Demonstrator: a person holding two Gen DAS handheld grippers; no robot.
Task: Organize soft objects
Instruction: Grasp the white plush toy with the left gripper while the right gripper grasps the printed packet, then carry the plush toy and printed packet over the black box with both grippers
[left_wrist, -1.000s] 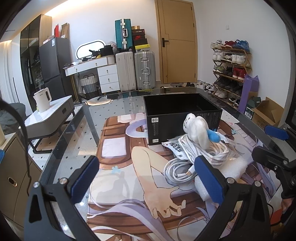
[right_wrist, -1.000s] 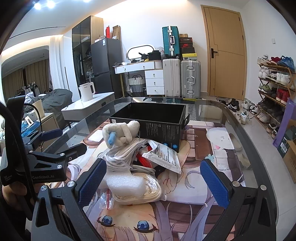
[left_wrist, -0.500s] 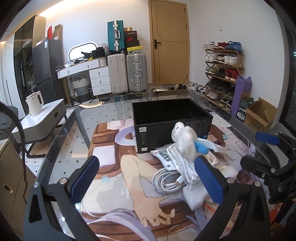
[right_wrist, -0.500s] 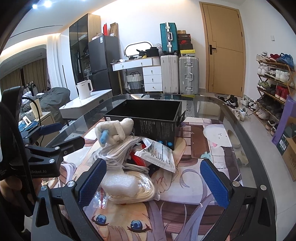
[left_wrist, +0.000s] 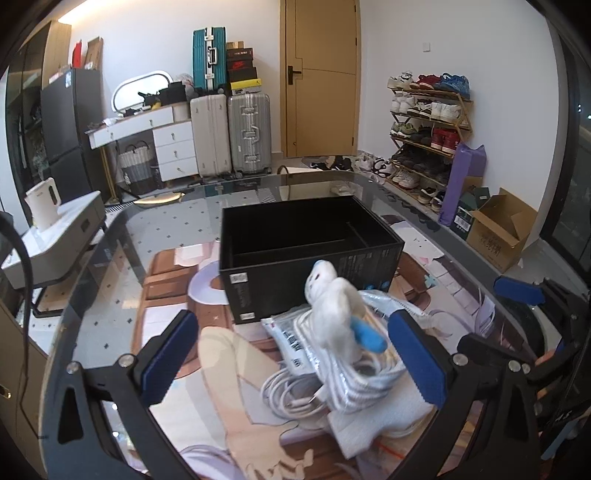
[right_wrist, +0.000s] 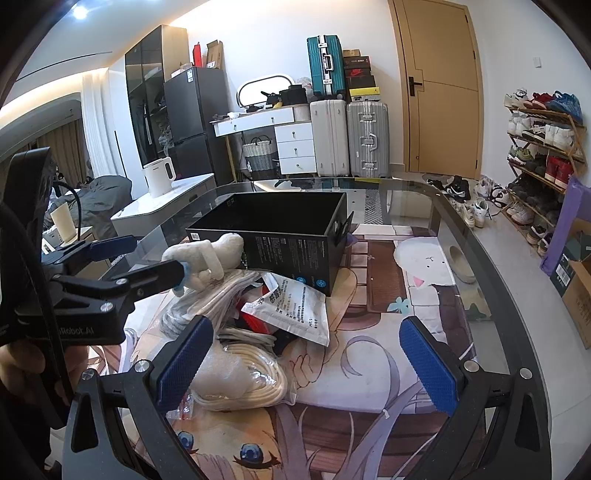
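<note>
The left gripper (left_wrist: 295, 358) stood with its blue-padded jaws wide and empty, closing in on the white plush toy with a blue tail (left_wrist: 334, 306), probably because it sat topmost on the heap and so was easiest to take first. The right gripper (right_wrist: 306, 360), equally wide and empty, hung low over the bagged white cables (right_wrist: 243, 380). The open black cardboard box (right_wrist: 280, 225) stood just behind the heap on the glass table (right_wrist: 491, 258), presumably the place meant for these things.

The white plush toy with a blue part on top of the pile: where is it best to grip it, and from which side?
Probably grip the white plush toy across its raised upper body, coming from above: it tops the pile, clear of the cables, with the black box close behind it.
</note>
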